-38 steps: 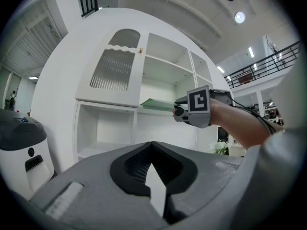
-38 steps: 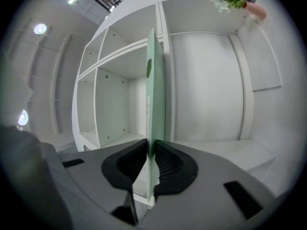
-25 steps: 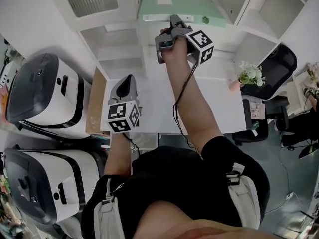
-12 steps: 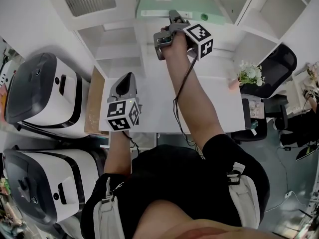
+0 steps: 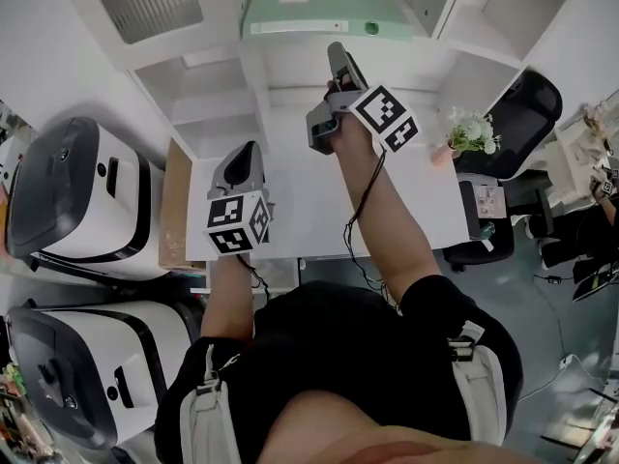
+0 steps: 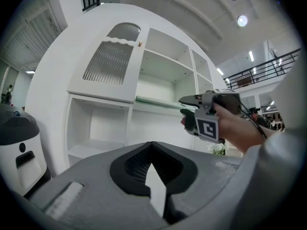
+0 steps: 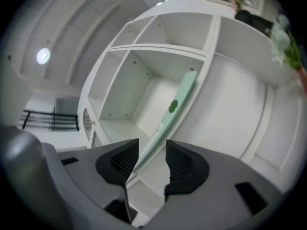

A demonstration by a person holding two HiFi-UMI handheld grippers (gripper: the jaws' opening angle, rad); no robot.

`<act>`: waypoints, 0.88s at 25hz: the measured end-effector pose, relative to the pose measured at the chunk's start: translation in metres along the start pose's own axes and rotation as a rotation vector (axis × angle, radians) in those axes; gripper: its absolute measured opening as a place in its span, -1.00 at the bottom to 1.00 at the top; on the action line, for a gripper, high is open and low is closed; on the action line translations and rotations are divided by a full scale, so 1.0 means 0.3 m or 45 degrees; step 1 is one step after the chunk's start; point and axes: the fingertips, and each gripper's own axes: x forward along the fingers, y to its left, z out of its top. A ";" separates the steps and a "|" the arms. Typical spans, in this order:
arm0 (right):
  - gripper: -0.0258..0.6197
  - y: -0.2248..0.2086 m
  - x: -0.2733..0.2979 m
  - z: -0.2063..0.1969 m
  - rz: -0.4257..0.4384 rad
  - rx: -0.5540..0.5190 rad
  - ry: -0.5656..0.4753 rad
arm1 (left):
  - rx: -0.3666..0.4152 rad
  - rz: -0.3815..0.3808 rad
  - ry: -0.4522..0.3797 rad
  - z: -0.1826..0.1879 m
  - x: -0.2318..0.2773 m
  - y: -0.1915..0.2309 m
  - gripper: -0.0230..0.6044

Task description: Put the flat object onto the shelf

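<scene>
The flat object is a pale green folder (image 5: 314, 8) lying flat on a shelf of the white shelf unit (image 5: 208, 95); the right gripper view shows its edge (image 7: 175, 104) running along the shelf board. My right gripper (image 5: 336, 58) hangs just short of the folder's front edge. Its jaws (image 7: 152, 152) are opening and nothing is between them; the folder shows beyond the gap. My left gripper (image 5: 246, 153) hovers low over the white table (image 5: 300, 211), shut and empty (image 6: 152, 145). In the left gripper view the right gripper (image 6: 201, 111) is up by the folder's thin green edge (image 6: 156, 101).
Two white and black machines (image 5: 77, 191) stand at the left beside a cardboard sheet (image 5: 174, 201). A small pot of white flowers (image 5: 472, 133) is on the table's right end, with a black chair (image 5: 522, 114) behind it. The shelf compartments around the folder look bare.
The right gripper has let go of the green folder and drawn back a little from the shelf, its jaws now apart. The folder stays on the shelf. The left gripper has hardly moved.
</scene>
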 end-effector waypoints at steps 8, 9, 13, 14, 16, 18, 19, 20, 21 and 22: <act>-0.63 0.023 -0.282 -0.001 0.021 -0.802 0.044 | 0.004 -0.102 -0.023 0.020 0.044 -0.124 -0.89; -0.69 0.016 -0.315 0.000 0.008 -0.878 0.043 | 0.005 -0.116 -0.027 0.021 0.050 -0.143 -0.89; -0.90 -0.046 -0.437 0.021 -0.078 -1.095 0.031 | 0.013 -0.185 -0.032 0.022 0.075 -0.235 -0.89; -0.92 -0.067 -0.462 0.032 -0.104 -1.128 0.027 | 0.017 -0.202 -0.033 0.022 0.081 -0.258 -0.89; -0.93 -0.101 -0.509 0.057 -0.149 -1.184 0.011 | 0.022 -0.229 -0.038 0.021 0.093 -0.299 -0.89; -0.93 -0.117 -0.550 0.077 -0.175 -1.236 -0.004 | 0.026 -0.251 -0.041 0.016 0.104 -0.334 -0.89; -0.93 -0.124 -0.565 0.083 -0.185 -1.254 -0.004 | 0.029 -0.262 -0.039 0.012 0.109 -0.350 -0.89; -0.93 -0.135 -0.579 0.089 -0.197 -1.262 -0.001 | 0.034 -0.273 -0.035 0.006 0.115 -0.365 -0.89; -0.93 -0.150 -0.590 0.094 -0.213 -1.262 0.003 | 0.039 -0.283 -0.029 -0.001 0.121 -0.379 -0.89; -0.93 -0.167 -0.600 0.099 -0.233 -1.259 0.006 | 0.046 -0.292 -0.021 -0.009 0.126 -0.392 -0.89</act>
